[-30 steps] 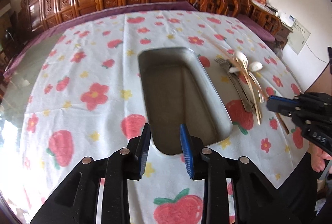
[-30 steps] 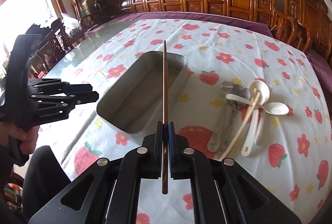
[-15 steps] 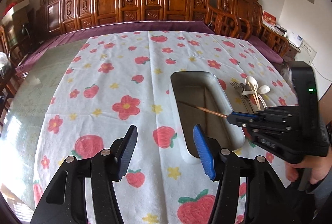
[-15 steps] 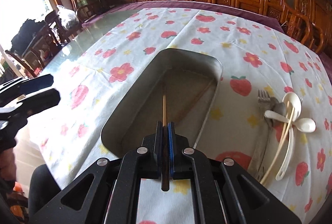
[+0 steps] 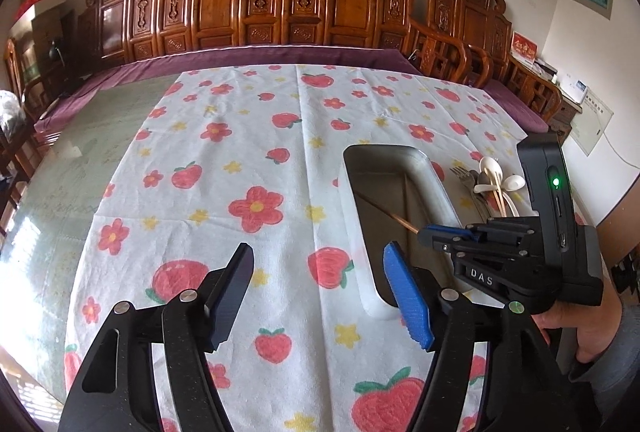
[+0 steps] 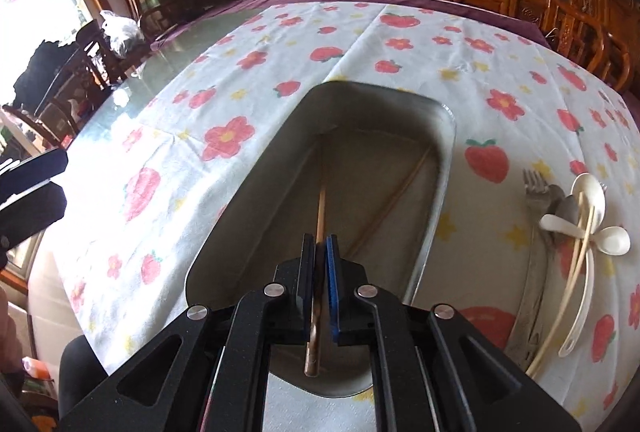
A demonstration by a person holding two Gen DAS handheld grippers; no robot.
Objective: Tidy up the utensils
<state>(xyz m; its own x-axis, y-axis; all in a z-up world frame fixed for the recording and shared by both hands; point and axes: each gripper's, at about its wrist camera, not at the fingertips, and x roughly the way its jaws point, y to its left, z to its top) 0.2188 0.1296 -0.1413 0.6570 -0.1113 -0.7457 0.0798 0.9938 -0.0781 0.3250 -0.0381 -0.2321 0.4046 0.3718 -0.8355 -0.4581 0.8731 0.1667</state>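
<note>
My right gripper point(image 6: 319, 248) is shut on a brown chopstick point(image 6: 321, 208) and holds it low inside the metal tray point(image 6: 436, 200), tip pointing to the tray's far end. The right gripper also shows in the left wrist view point(image 5: 426, 232) over the tray point(image 5: 356, 232). The tray wall mirrors the chopstick. My left gripper point(image 5: 318, 272) is open and empty above the cloth, left of the tray's near end. A pile of utensils lies right of the tray: white spoons point(image 6: 588, 192), a metal fork point(image 6: 534, 180) and a pale chopstick point(image 6: 568, 284).
A white cloth with strawberries and flowers point(image 5: 248, 168) covers the table. Bare glass tabletop point(image 5: 60, 192) lies to the left. Carved wooden chairs point(image 5: 280, 4) line the far edge and the right side.
My right gripper has carried the chopstick down from above the table into the tray. My left gripper has opened wide and drawn back to the left of the tray.
</note>
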